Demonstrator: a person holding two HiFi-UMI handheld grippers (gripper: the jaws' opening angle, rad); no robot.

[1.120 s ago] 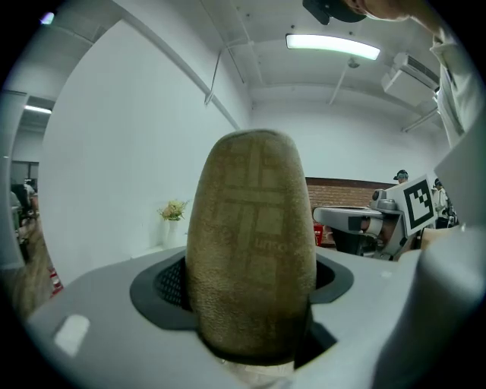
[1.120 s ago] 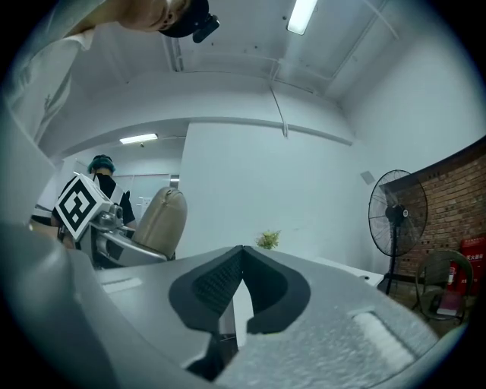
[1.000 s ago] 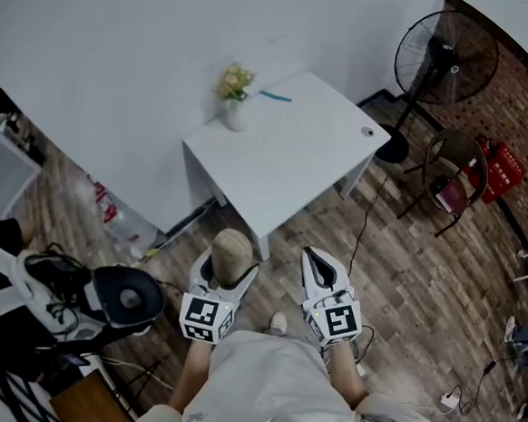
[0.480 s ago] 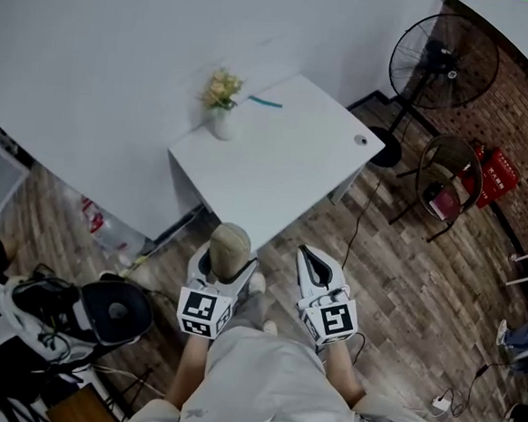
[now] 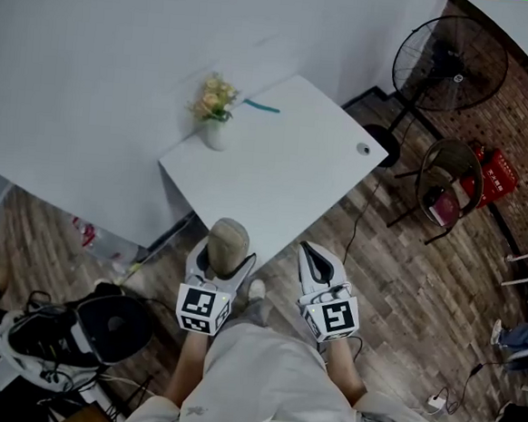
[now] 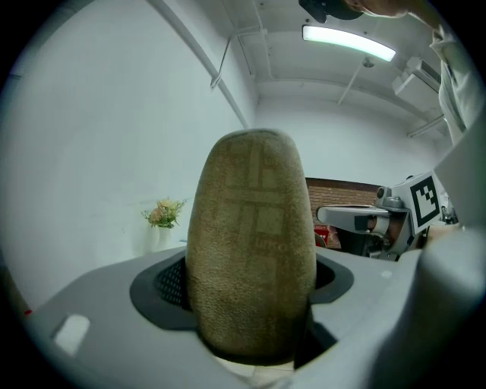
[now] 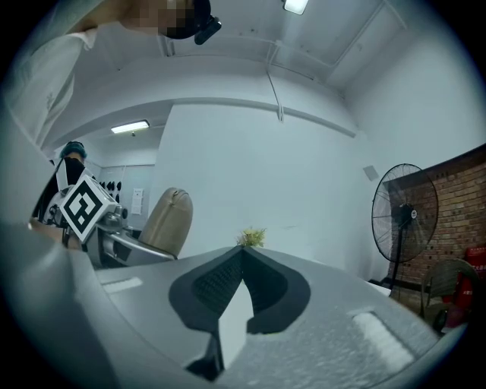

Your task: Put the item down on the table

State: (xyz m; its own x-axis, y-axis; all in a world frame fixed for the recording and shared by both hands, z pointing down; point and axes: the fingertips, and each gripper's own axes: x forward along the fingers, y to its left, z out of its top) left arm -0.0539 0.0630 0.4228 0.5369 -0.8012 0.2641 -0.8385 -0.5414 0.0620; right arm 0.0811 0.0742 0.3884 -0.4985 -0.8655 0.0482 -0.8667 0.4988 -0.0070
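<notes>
The left gripper (image 5: 224, 264) clamps a tan item (image 5: 229, 241) upright over the floor (image 5: 404, 280), short of the near edge of the white table (image 5: 285, 175), while the right gripper (image 5: 319, 266) is pinched together and empty, so an early release would likely drop it.

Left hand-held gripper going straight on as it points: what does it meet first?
Probably the white table, near its front edge, with the held tan item leading; height is unclear.

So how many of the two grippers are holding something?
1. The left gripper is shut on the tan fabric item; the right gripper, beside it, has its jaws together on nothing.
</notes>
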